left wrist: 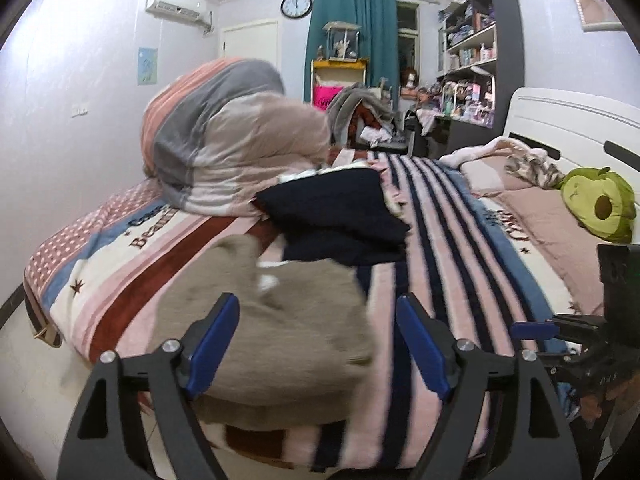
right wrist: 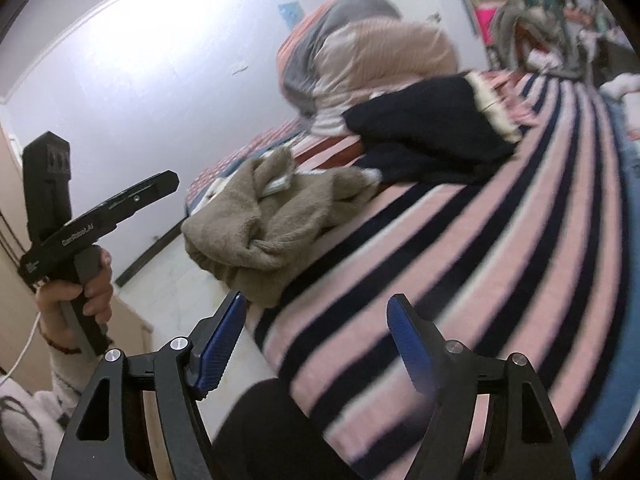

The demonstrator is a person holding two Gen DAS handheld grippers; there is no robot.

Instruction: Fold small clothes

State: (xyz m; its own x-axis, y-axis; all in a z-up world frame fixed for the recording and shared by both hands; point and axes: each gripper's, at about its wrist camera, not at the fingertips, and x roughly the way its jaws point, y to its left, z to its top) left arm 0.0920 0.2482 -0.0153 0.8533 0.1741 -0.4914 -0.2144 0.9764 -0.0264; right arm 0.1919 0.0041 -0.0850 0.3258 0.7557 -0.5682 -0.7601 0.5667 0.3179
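both grippers released above the bed, khaki garment lying crumpled

in the left wrist view the left gripper (left wrist: 318, 340) fills the bottom of the frame with its blue pads spread wide, holding nothing. between and just beyond them, at lower centre, lies the khaki garment (left wrist: 276, 332), a fuzzy heap bunched up near the edge of the striped bedspread (left wrist: 452, 240). above it, at centre, a dark navy garment (left wrist: 340, 216) lies folded, touching the khaki one's far edge. at upper left of centre a rolled quilt (left wrist: 224, 136) rests on the bed. at the right edge sits an avocado plush (left wrist: 600, 204), and part of the right gripper shows at lower right, blurred.

in the right wrist view the right gripper (right wrist: 316, 344) also has its pads parted with nothing between them, at the bottom of the frame over the bed's near edge. the khaki garment (right wrist: 272, 224) is left of centre, crumpled, apart from both pads. the navy garment (right wrist: 432, 136) sits above and right of it. at the left side of the frame a hand (right wrist: 76, 292) grips the handle of the left gripper (right wrist: 108, 208), seen side-on; from this angle i cannot tell how its fingers stand.
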